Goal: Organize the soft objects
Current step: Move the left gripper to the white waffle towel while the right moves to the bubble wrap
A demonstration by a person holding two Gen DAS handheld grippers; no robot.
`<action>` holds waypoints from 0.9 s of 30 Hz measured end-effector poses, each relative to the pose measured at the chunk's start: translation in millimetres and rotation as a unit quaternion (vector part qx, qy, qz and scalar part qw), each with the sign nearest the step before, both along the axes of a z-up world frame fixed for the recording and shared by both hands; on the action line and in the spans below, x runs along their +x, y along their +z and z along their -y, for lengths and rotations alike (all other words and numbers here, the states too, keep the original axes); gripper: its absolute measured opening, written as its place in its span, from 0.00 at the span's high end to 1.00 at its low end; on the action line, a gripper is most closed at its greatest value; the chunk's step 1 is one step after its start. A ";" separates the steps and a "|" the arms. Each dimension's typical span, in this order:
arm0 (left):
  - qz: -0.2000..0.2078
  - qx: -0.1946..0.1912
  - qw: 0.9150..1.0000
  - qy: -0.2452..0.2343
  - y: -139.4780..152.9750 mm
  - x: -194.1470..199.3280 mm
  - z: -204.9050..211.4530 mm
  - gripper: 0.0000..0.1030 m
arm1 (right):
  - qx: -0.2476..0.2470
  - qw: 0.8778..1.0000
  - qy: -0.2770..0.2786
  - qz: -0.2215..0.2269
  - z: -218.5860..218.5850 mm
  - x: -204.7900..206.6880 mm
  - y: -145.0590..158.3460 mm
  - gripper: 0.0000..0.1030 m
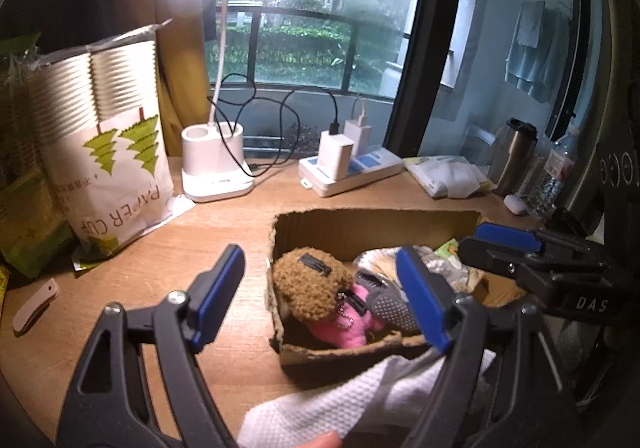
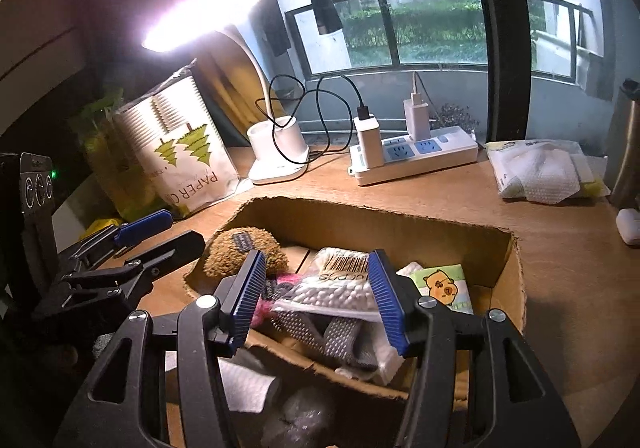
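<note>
A low cardboard box point(image 1: 372, 218) point(image 2: 360, 220) stands on the wooden desk. In it lie a brown plush bear in pink point(image 1: 316, 284) point(image 2: 240, 252), a grey dotted glove point(image 1: 390, 306) point(image 2: 340, 336), a clear bag of cotton swabs point(image 2: 340, 290) and a tissue pack with a cartoon animal point(image 2: 442, 286). My left gripper point(image 1: 320, 300) is open and empty, just in front of the box's left part. My right gripper point(image 2: 320, 300) is open above the box, its fingers either side of the swab bag. A white cloth point(image 1: 340, 408) lies before the box.
At the back stand a lit desk lamp point(image 1: 216, 164), a paper-cup bag point(image 1: 116, 168), a power strip with chargers point(image 2: 412, 156), a wipes packet point(image 2: 536, 172), a steel flask point(image 1: 512, 156) and a water bottle point(image 1: 556, 172). A small white case point(image 1: 34, 306) lies left.
</note>
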State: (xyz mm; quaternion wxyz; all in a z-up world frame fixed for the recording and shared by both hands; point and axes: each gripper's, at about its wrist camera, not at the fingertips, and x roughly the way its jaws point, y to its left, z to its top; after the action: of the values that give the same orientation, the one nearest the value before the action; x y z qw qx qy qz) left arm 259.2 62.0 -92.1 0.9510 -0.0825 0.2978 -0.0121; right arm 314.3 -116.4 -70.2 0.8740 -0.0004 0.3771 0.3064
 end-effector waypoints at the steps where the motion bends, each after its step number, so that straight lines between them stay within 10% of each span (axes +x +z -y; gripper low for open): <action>1: 0.002 0.000 1.000 -0.001 1.9 -3.0 0.5 0.23 | 0.000 1.000 -0.001 0.001 0.7 -3.2 1.9 0.45; 27: 0.014 -0.004 1.000 -0.010 5.7 -79.8 11.2 0.23 | -0.013 1.000 -0.009 0.009 14.2 -77.9 6.9 0.45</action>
State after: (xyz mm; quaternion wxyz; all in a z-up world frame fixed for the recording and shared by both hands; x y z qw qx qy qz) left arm 179.4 50.8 -86.4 0.9546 -0.0831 0.2851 -0.0241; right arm 236.4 -130.6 -63.3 0.8801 -0.0118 0.3730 0.2936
